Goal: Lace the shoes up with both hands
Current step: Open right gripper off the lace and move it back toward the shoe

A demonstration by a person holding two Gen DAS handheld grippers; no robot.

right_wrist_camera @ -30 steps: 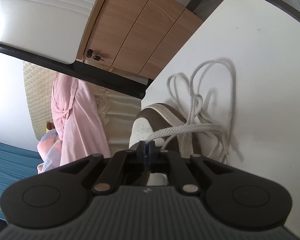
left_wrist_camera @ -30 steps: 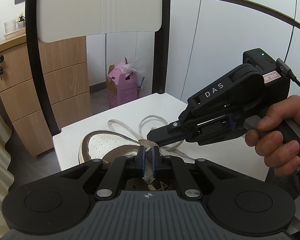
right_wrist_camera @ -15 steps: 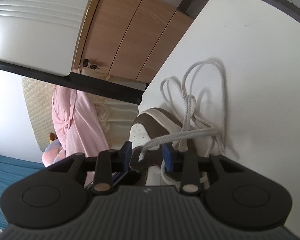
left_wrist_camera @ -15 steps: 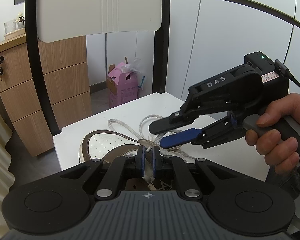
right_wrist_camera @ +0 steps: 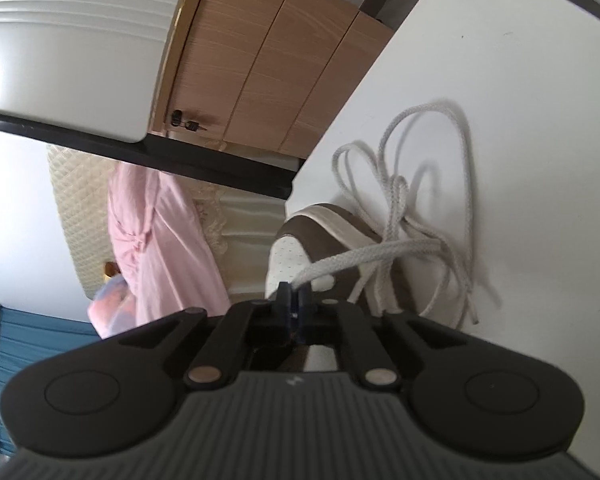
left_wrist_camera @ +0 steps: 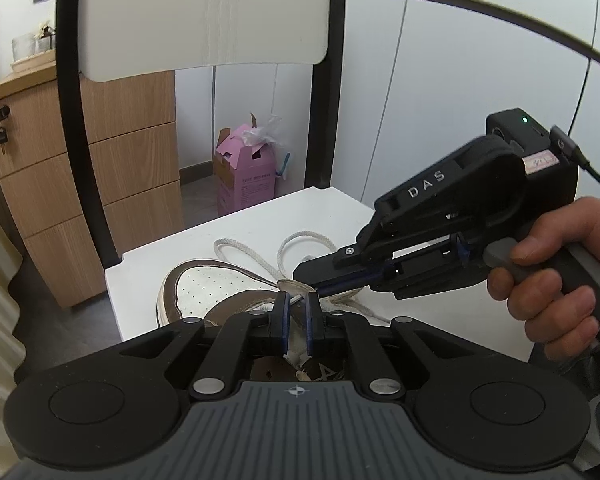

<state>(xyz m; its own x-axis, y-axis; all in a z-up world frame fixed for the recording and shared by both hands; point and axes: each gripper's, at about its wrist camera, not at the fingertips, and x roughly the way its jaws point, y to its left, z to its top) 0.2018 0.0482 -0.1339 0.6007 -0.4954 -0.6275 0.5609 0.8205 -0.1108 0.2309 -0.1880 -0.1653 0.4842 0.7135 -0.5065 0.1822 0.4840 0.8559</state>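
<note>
Left claw (left_wrist_camera: 295, 307): nearly pressed together over shoe (left_wrist_camera: 220, 292) tongue, pinching what looks like tongue or lace; cannot tell which. Shoe on white bench (left_wrist_camera: 260, 220), toe pointing away. Right claw (right_wrist_camera: 294, 298): just closed again, pinching lace (right_wrist_camera: 348, 260) strand near its end. Step in hand: likely threading eyelet. Next: steer lace end to hole, keeping tongue steady. Left view only: hand (left_wrist_camera: 556, 276) squeezing trigger. Right view only: loose lace loops tangled beside shoe.

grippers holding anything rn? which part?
Right gripper, jaws just closed: pinches the white lace at its near end, over the shoe. Left gripper: nearly shut on something pale at the shoe's throat; lace or tongue, cannot tell.
</note>
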